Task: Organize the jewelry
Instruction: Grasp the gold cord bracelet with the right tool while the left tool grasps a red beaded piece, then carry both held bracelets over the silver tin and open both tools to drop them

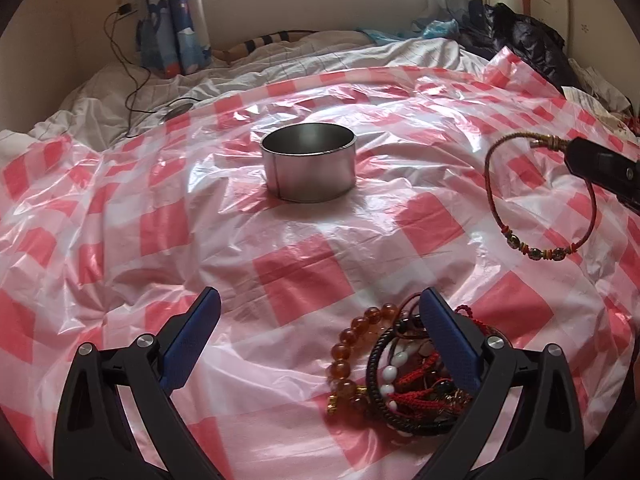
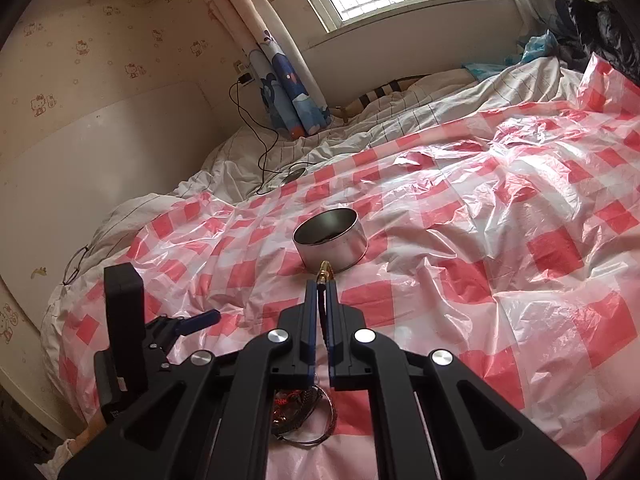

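Steel, round and open-topped, the tin (image 1: 308,170) stands upright on the red-and-white checked plastic sheet (image 1: 160,216) spread over the bed; from the right wrist view its inside looks dark, and whether anything lies in it cannot be told. The right gripper (image 2: 323,280) is closed on the gold clasp end of a red cord bracelet (image 1: 540,200), which hangs as a loop in the air, with small beads strung along its low side, to the right of the tin. The left gripper (image 1: 320,300) stands wide open, holding nothing, just over a heap of bracelets (image 1: 392,368): amber beads, white beads, black and red cords.
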The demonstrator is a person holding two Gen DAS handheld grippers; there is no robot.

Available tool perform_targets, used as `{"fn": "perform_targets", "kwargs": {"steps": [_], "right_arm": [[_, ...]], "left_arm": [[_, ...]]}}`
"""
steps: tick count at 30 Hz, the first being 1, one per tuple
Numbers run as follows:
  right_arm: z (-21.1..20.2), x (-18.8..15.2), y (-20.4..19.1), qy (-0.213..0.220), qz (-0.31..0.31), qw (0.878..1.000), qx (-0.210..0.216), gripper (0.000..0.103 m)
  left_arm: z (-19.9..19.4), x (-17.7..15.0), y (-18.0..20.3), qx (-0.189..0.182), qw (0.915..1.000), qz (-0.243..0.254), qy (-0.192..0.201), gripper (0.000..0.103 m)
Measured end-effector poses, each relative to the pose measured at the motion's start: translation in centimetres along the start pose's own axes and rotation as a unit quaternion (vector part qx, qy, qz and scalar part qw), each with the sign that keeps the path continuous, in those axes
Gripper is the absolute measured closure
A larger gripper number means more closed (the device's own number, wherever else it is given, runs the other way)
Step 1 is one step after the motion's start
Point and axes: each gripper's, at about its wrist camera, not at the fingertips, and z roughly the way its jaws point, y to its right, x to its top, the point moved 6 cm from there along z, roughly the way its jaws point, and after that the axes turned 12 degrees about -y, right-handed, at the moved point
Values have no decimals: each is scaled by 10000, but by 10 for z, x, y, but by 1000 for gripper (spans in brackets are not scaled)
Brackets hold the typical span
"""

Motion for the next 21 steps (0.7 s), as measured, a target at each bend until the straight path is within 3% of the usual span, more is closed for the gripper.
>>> {"fn": "perform_targets", "kwargs": {"steps": [3,6,9,10,12,17,21], "right_arm": [[-2,1,3,1,38,10000,13,98],[-2,3,4,8,48,10000,9,98],[-2,3,4,5,45,10000,12,98],[-2,3,4,0,41,10000,15,98],[-2,3,4,-2,37,10000,6,98],[1,2,4,-27,47,10000,-7,98],[1,2,5,-23,45,10000,-18,98]], "left_arm": [[-1,0,18,-484,9986,218,75,8],[-8,-3,31,-673,9962,513,223,28],[-8,-7,34,-1048,9927,561,204,65],[-8,-7,32,-1124,9923,497,179,85],[-9,-7,28,-1038,9934,461,186,101],[-20,-5,22,-1398,9892,369,230,102],[-37,-3,15,-1959,9797,143,399,102]]}}
